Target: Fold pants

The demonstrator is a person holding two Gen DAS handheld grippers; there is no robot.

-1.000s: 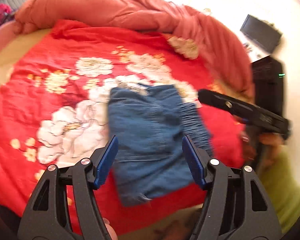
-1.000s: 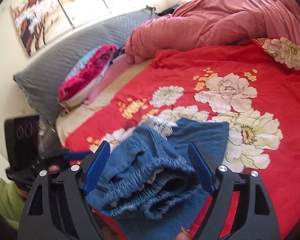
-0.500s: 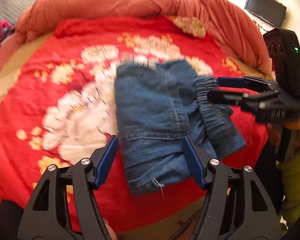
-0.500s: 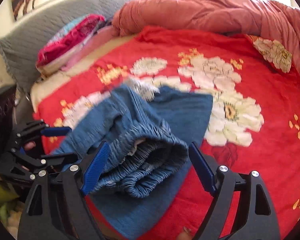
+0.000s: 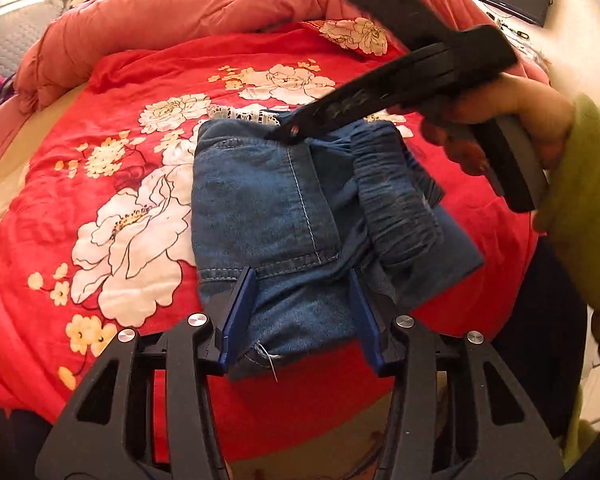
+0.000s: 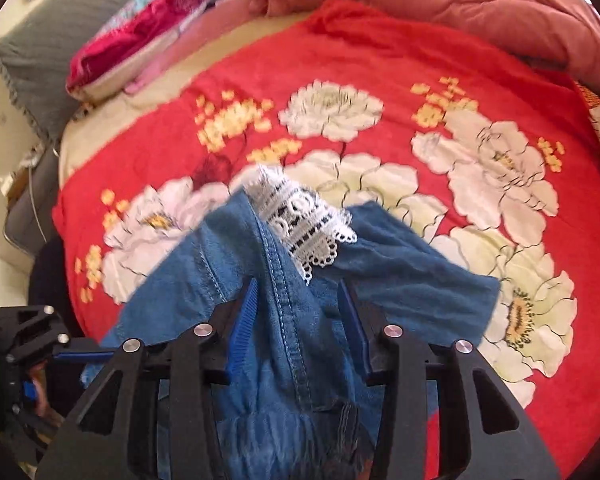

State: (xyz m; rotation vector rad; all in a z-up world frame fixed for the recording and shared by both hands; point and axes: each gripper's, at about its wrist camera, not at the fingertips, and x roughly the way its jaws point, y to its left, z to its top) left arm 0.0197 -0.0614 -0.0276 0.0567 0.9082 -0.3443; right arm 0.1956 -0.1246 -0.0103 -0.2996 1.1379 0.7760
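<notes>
Bed: the red flowered bedspread spreads out ahead of and below both my tongs, and a rust-pink quilt is bunched along its far side.
Pillow: a grey pillow lies far off to the left of my right tongs, with a pink and magenta bundle of cloth lying against it.
Pants: the blue denim pants, folded into a thick bundle, lie on the bedspread directly in front of my left tongs; the gathered waistband sits on the right side of the bundle, and a strip of white lace pokes out at its far end.
Left tongs: my left tongs point down at the near edge of the pants, with the denim between the blue pads; the jaws are closing, and the pads look to be touching the cloth on both sides.
Right tongs: my right tongs reach in from the far right end of the bundle, straddling a raised stitched seam of denim; the jaws are closing, and I cannot tell whether the pads press the cloth yet.
Right hand: my hand, in a green sleeve, grips the handle of the right tongs.
</notes>
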